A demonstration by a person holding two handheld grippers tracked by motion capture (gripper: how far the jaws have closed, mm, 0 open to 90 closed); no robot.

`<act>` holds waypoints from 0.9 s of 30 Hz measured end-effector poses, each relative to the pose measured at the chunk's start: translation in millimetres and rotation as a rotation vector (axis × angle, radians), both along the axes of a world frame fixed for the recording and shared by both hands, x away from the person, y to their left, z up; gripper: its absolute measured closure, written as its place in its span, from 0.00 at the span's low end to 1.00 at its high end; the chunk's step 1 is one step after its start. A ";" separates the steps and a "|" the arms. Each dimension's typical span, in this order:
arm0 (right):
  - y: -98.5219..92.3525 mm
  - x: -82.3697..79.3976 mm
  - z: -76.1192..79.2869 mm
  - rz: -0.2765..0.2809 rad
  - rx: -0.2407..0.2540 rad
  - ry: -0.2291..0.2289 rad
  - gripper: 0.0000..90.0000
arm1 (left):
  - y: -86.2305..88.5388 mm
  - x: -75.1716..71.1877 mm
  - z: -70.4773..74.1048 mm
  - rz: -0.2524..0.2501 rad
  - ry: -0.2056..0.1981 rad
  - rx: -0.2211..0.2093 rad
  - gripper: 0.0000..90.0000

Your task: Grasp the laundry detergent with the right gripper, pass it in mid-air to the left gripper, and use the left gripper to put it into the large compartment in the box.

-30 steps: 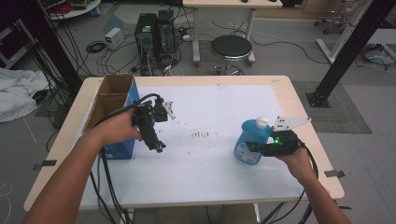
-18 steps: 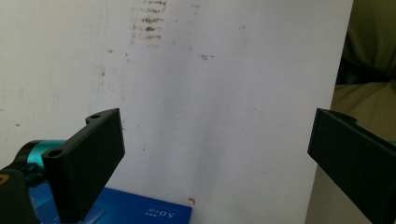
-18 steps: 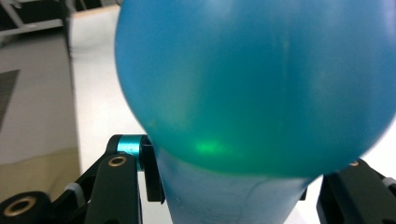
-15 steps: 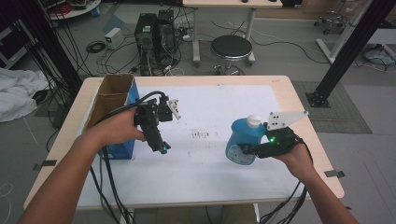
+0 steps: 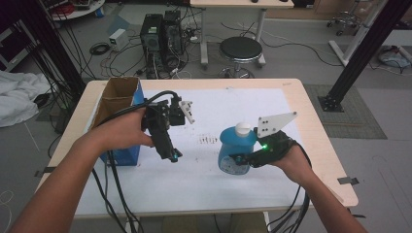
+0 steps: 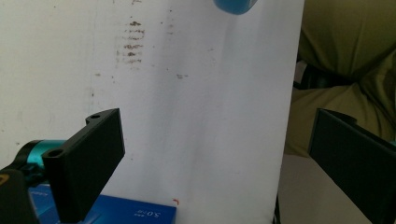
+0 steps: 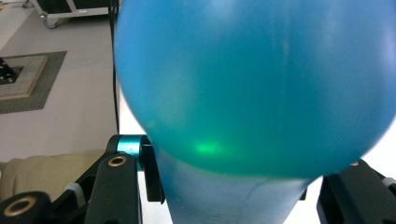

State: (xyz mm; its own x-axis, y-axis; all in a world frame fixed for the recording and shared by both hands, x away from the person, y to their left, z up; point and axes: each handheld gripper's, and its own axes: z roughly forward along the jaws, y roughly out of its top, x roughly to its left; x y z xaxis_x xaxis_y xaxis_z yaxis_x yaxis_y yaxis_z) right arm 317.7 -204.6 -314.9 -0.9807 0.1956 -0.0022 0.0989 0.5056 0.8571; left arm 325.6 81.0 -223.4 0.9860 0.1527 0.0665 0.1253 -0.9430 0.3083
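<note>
Squarely between right gripper (image 5: 241, 158) jaws, blue bottle (image 5: 234, 150).

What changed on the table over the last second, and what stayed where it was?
The right gripper, shut on the blue bottle, carried it leftward toward the table's middle. The left gripper, jaws open and holding nothing, shifted slightly toward the bottle. The cardboard box at the table's left edge and the white sheet with its dark smudges stayed as they were.

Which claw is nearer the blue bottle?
Right. The right claw grips the blue bottle; the left claw hangs open, apart from it, beside the cardboard box.
</note>
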 end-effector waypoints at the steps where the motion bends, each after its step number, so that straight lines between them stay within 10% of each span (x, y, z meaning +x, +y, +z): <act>1: 3.3 0.5 0.4 0.009 -0.005 0.004 0.50 | -1.5 -0.3 1.0 0.000 0.008 0.000 0.04; 27: 53.1 9.2 2.0 0.136 -0.034 0.001 0.50 | -42.7 -1.0 16.8 -0.077 0.056 0.023 0.04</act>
State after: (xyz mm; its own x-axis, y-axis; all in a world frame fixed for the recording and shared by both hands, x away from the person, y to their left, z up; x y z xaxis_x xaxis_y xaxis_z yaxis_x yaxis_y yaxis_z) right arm 326.9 -151.5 -312.9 -0.9981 0.0607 -0.0059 0.0281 0.5430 0.8393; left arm 324.7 38.3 -206.5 0.9970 0.0758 0.0137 0.0689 -0.9571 0.2814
